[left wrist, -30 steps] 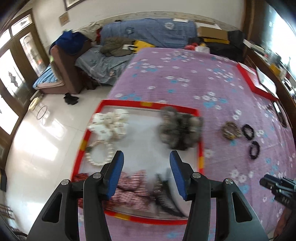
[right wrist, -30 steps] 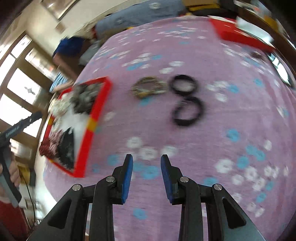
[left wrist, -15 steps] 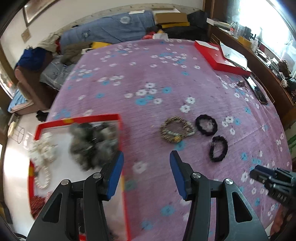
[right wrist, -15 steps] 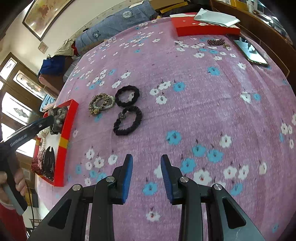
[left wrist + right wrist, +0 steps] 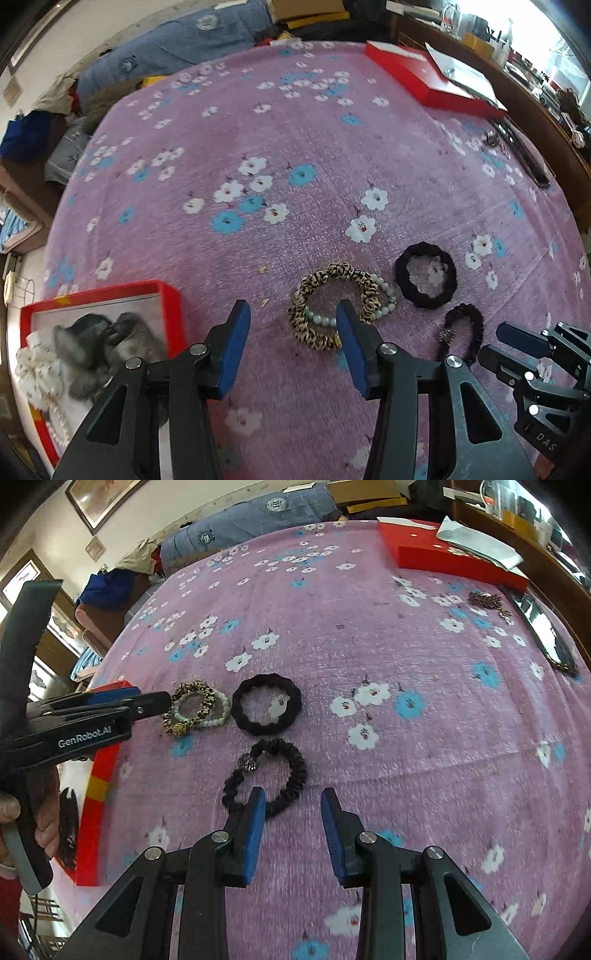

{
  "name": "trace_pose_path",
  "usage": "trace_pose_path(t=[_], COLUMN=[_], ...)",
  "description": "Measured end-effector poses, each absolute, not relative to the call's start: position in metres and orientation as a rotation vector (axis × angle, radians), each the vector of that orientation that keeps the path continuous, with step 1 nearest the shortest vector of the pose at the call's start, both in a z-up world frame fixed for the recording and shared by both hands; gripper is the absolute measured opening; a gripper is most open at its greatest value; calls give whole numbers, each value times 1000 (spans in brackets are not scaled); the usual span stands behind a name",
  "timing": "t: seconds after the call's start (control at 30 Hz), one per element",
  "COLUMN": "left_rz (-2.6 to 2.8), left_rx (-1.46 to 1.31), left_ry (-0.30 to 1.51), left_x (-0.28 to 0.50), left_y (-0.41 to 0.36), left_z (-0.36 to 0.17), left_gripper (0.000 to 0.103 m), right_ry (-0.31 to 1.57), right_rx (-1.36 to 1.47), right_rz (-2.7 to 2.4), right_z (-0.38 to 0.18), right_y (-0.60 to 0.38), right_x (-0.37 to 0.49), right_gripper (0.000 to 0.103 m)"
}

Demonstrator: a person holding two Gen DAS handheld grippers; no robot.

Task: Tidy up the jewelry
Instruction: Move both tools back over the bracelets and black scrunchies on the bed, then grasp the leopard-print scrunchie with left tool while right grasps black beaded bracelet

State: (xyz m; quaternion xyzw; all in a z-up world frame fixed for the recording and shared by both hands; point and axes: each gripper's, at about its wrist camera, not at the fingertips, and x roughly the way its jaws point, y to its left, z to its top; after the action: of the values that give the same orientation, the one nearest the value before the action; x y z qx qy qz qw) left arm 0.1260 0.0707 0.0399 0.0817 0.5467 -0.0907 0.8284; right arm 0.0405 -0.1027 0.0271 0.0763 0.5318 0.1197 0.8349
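Observation:
On the purple flowered cloth lie a leopard-print scrunchie (image 5: 314,280) (image 5: 205,701) with a pale bead bracelet (image 5: 384,295) (image 5: 218,720) on it. Beside them lie a thick black scrunchie (image 5: 424,301) (image 5: 258,729) and a thin black scrunchie with a charm (image 5: 476,325) (image 5: 299,771). My left gripper (image 5: 291,308) (image 5: 147,701) hovers at the leopard scrunchie's left edge. Its jaws are closing, with only bare cloth between them. My right gripper (image 5: 291,794) (image 5: 517,343) is open over the near edge of the thin black scrunchie. The red-rimmed tray (image 5: 170,306) (image 5: 99,786) sits at the left.
The tray holds grey furry pieces (image 5: 96,339) and white pieces (image 5: 37,369). A red box (image 5: 432,85) (image 5: 443,557) with papers lies far right. A dark flat device (image 5: 546,638) and a brown trinket (image 5: 484,600) lie near the right edge. A hand (image 5: 44,812) grips the left handle.
My left gripper has swung right from above the tray to the leopard scrunchie and come lower. My right gripper has moved in close over the thin black scrunchie.

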Motion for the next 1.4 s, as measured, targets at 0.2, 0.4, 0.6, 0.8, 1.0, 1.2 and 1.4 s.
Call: trace_pose_path(t=[0.2,0.4,0.6,0.8,1.0,1.2,1.4], left_rz=[-248,-259,-276,-280,-308,-293,-240], left_rx=[150,122,38,28,-17,-54,-79], left_ry=[1187,1195,1206,1151,1104,1057,1003], left_x=[137,139,134,113,84,52,18], left_y=[74,76,83,81,84,93,111], left_z=[25,20,28,55,89,118,143], left_gripper=[47,23,5,5,5,5,5], right_ry=[1111,1093,1113,1121,1117,1101,1071], right_rx=[141,111,104,212,278,300,301], right_rz=[235,218,176,186,183,193,213], right_z=[22,22,21,31,42,55,73], right_y=[-97,-93,-94,-107,-113,-113,-106], right_x=[46,48,52,45,27,9,-9], right_gripper=[33,32,8,8,8,8,8])
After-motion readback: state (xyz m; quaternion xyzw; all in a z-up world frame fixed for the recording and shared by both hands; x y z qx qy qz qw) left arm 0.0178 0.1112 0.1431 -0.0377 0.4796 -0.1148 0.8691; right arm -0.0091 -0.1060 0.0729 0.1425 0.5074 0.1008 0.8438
